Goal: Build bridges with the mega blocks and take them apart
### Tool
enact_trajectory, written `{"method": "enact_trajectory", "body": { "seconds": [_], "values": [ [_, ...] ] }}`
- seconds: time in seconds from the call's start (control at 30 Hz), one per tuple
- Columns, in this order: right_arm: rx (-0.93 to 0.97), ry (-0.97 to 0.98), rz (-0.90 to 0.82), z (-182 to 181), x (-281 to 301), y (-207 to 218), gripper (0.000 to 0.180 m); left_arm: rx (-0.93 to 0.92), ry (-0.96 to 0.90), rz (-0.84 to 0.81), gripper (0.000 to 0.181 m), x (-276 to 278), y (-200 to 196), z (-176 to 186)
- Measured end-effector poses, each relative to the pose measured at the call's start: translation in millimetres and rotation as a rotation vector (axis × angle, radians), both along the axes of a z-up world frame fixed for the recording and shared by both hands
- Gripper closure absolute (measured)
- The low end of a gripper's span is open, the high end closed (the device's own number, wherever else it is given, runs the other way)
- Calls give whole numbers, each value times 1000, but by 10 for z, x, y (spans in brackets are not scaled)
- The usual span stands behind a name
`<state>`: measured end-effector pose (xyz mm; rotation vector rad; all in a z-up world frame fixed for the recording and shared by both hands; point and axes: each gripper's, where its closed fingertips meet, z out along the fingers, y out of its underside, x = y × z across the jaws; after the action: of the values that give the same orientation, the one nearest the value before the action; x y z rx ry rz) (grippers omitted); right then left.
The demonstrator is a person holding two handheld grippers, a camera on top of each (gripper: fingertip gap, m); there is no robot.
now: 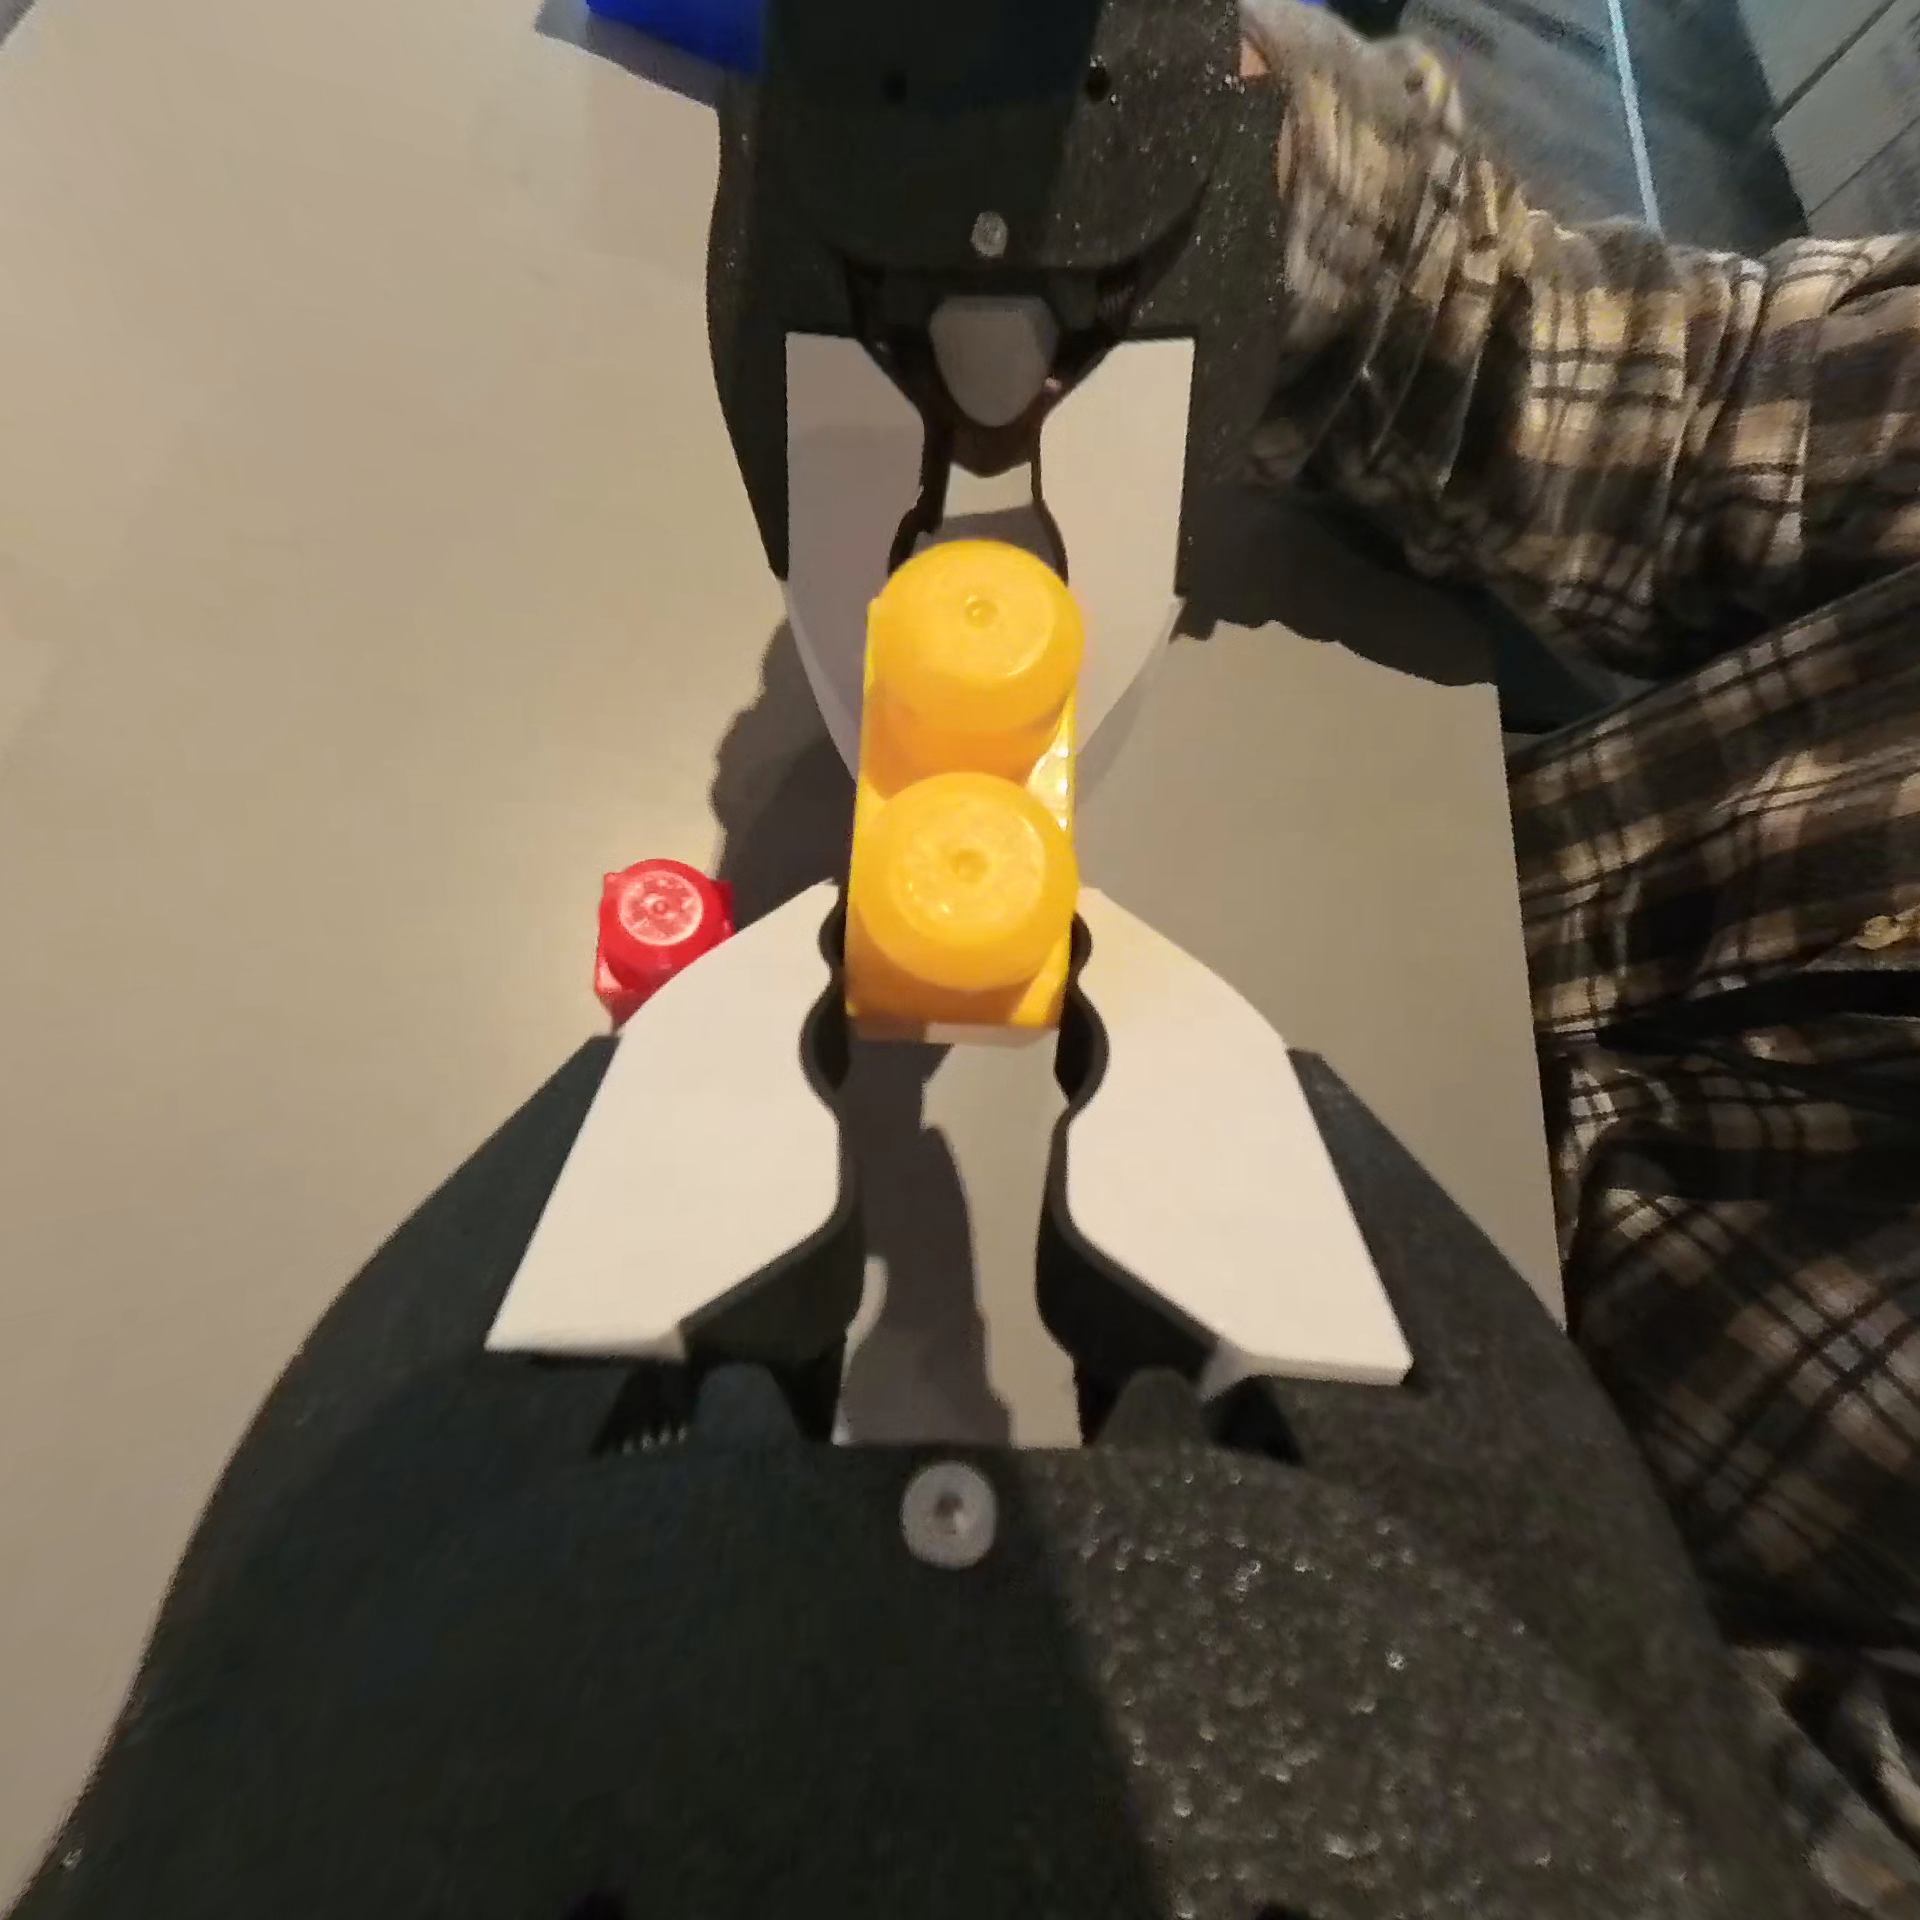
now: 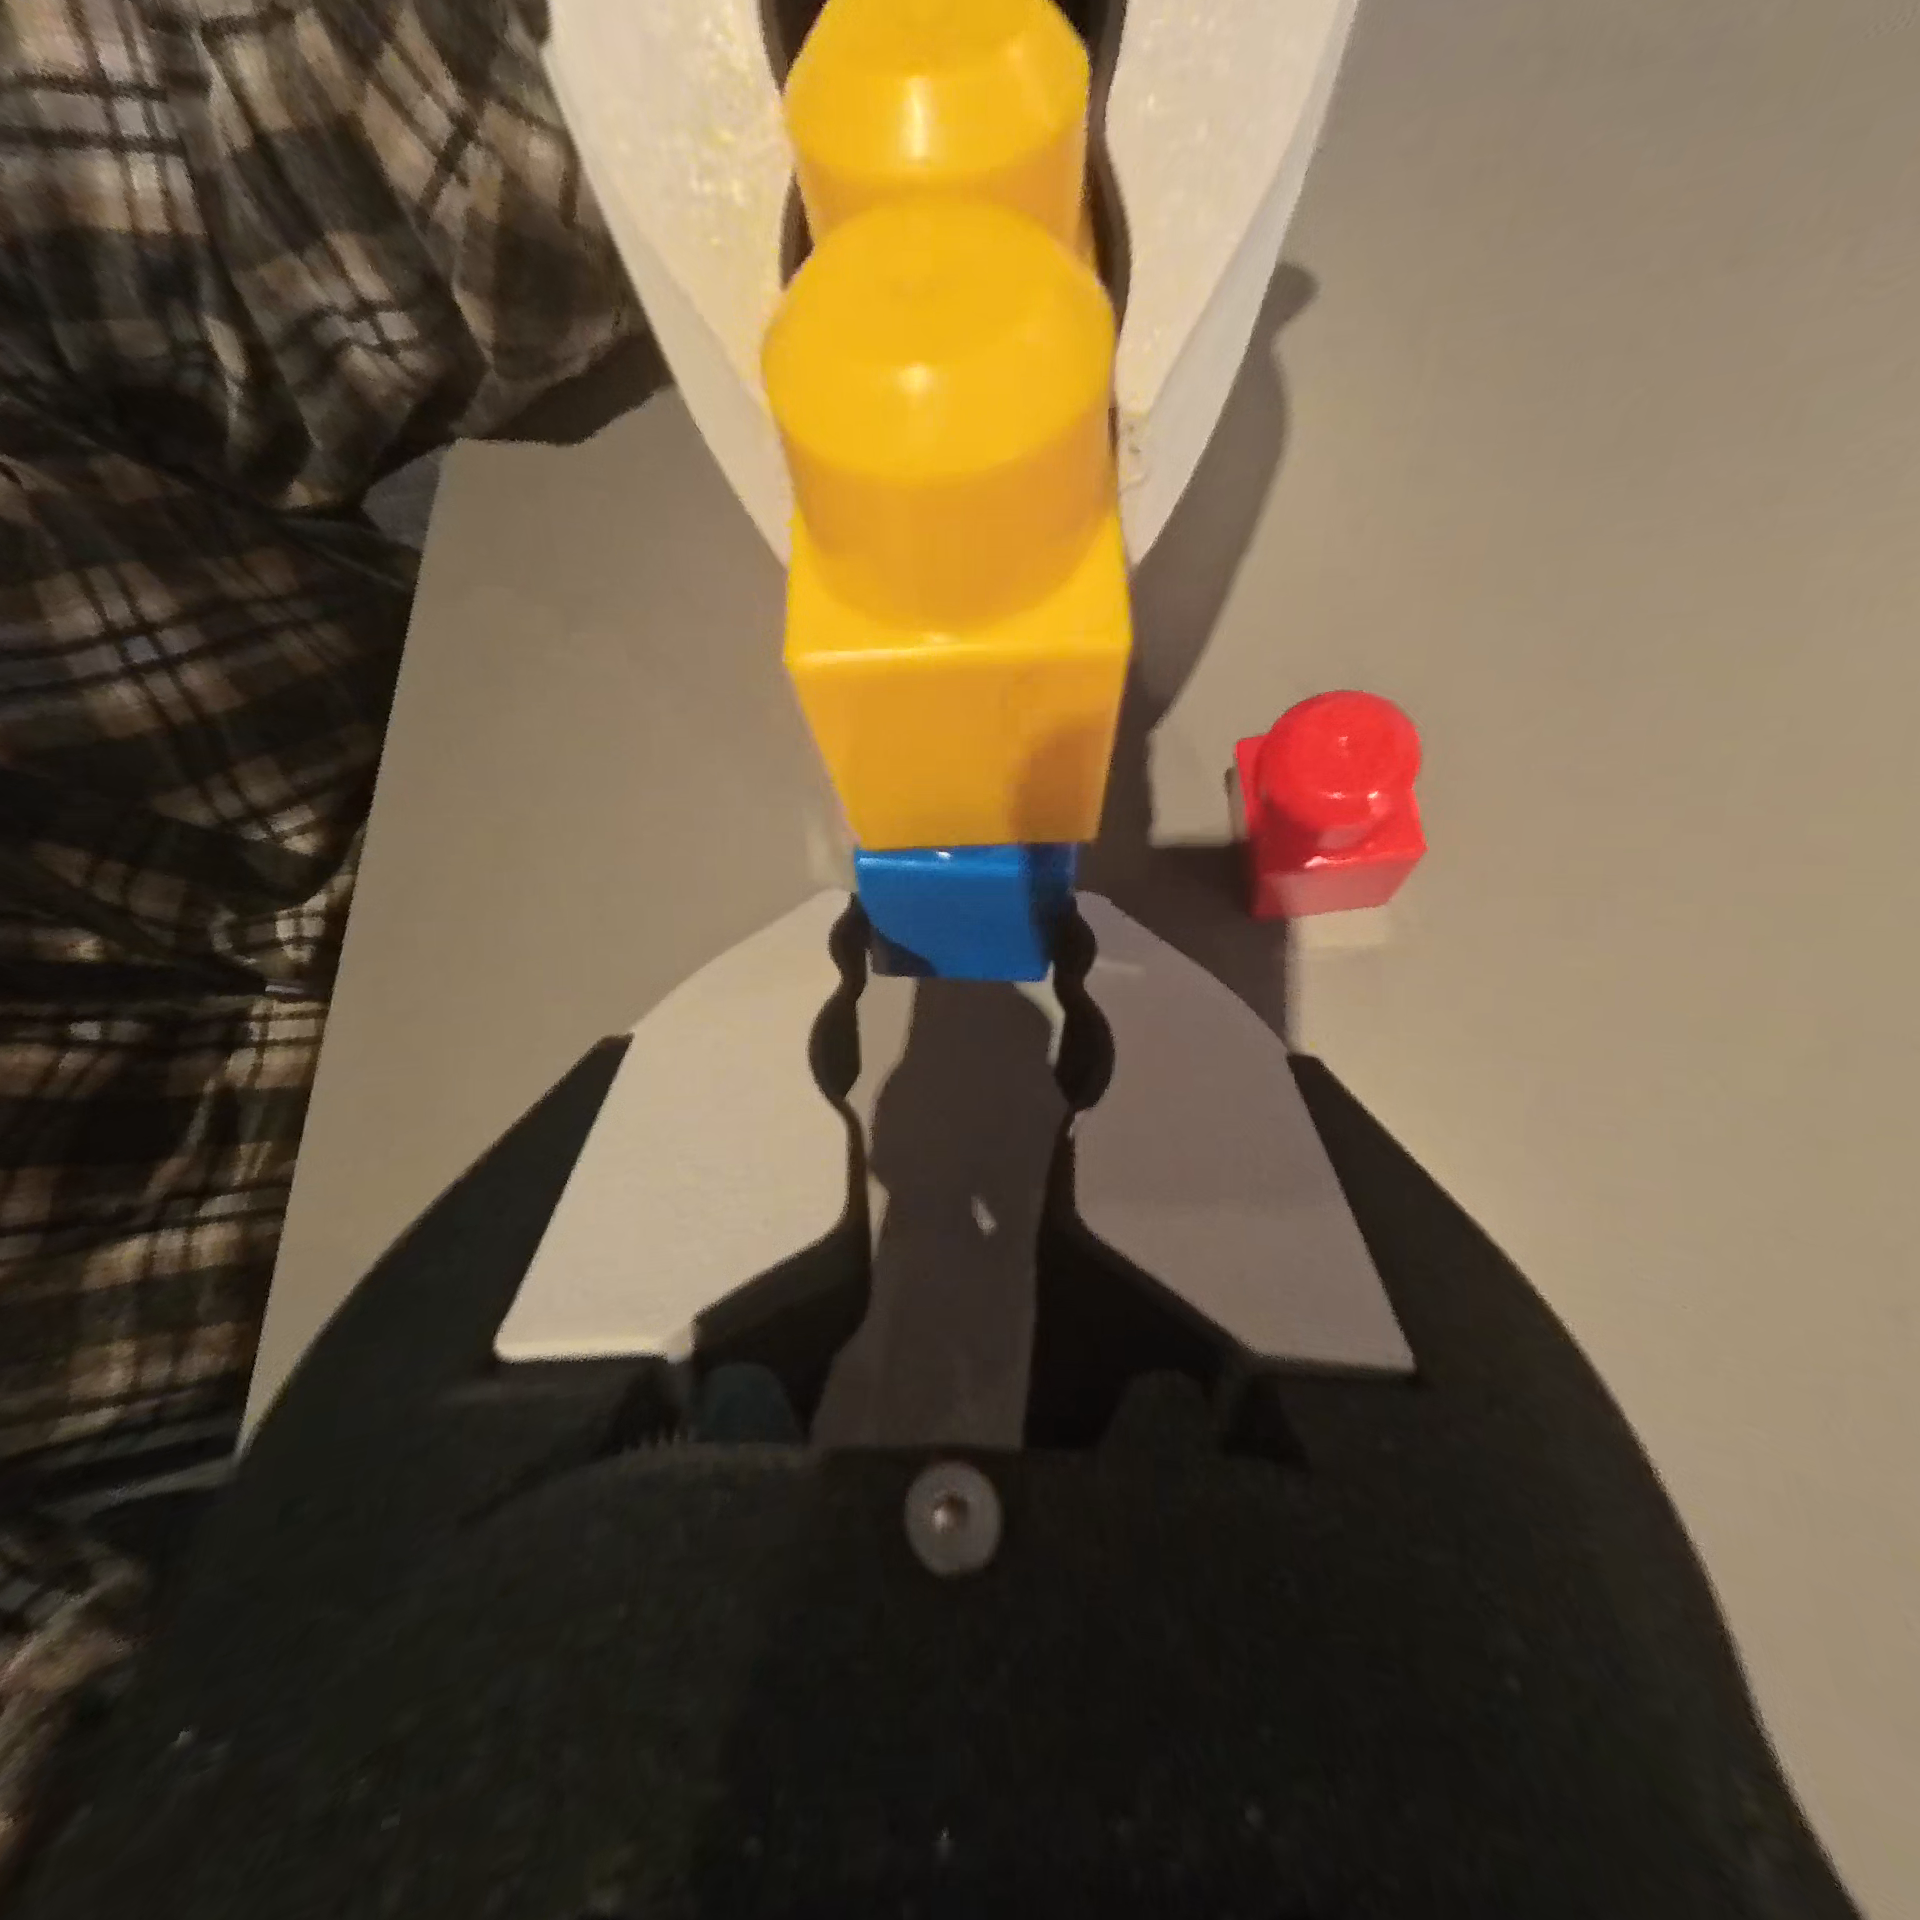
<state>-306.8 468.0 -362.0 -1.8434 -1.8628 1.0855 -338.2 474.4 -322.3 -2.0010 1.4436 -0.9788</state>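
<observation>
Seen from the left wrist camera, the left gripper [image 1: 961, 987] is closed on the near end of a yellow two-stud block [image 1: 961, 790]; its ridged pads press the block's two flat sides just under the nearer stud. To the left of this gripper, a little apart, a red one-stud block [image 1: 655, 930] stands alone on the beige table [image 1: 312, 520]. Beyond the yellow block the right gripper [image 1: 977, 582] faces back toward this one, and a plaid sleeve [image 1: 1558, 416] is at the far right.

In the right wrist view, the right gripper [image 2: 961, 935] is clamped on a blue block [image 2: 956, 909] directly between its fingertips, and the yellow block sits on top of the blue one and reaches away to the left gripper [image 2: 945, 239].

The blocks look like hollow hard plastic: light, stiff, smooth and rather slippery, not fragile. I judge the flat side walls are the best place to hold, not the round studs. To separate them, a straight pull with a small rocking should be enough; a weak grip may slide off.
</observation>
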Motion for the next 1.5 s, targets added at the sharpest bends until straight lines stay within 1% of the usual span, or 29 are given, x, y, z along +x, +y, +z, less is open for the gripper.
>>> {"method": "enact_trajectory", "body": {
  "seconds": [0.17,0.37,0.5,0.7,0.87,0.97,1.17,1.27,1.3,1.4,1.43,1.5],
  "values": [
    [15,131,-55,160,-89,118,146,20,-41,40,143,-39,76,78],
    [50,129,-39,129,-110,112,146,43,21,20,143,-77,43,25],
    [93,50,16,30,-79,20,146,63,130,-32,143,-100,-61,-77],
    [116,56,33,11,-116,-8,146,78,196,-68,144,-175,-111,-148],
    [122,69,38,44,-103,-14,146,96,187,-94,144,-172,-120,-143],
    [124,63,64,36,-108,-66,145,110,213,-119,143,-187,-161,-142],
    [144,86,59,69,-131,-68,145,131,227,-103,144,-200,-157,-104],
    [126,146,42,134,-123,-11,144,147,201,-74,144,-176,-99,-60],
    [135,198,31,197,-119,31,138,144,193,-59,144,-177,-74,-50],
    [240,350,-14,382,-58,184,104,76,125,-26,143,-178,-36,-2],
    [265,396,-43,441,-51,243,98,56,100,-11,144,-181,-15,18],
    [239,458,-99,519,-62,315,98,23,58,20,143,-184,25,65]
  ]
}}
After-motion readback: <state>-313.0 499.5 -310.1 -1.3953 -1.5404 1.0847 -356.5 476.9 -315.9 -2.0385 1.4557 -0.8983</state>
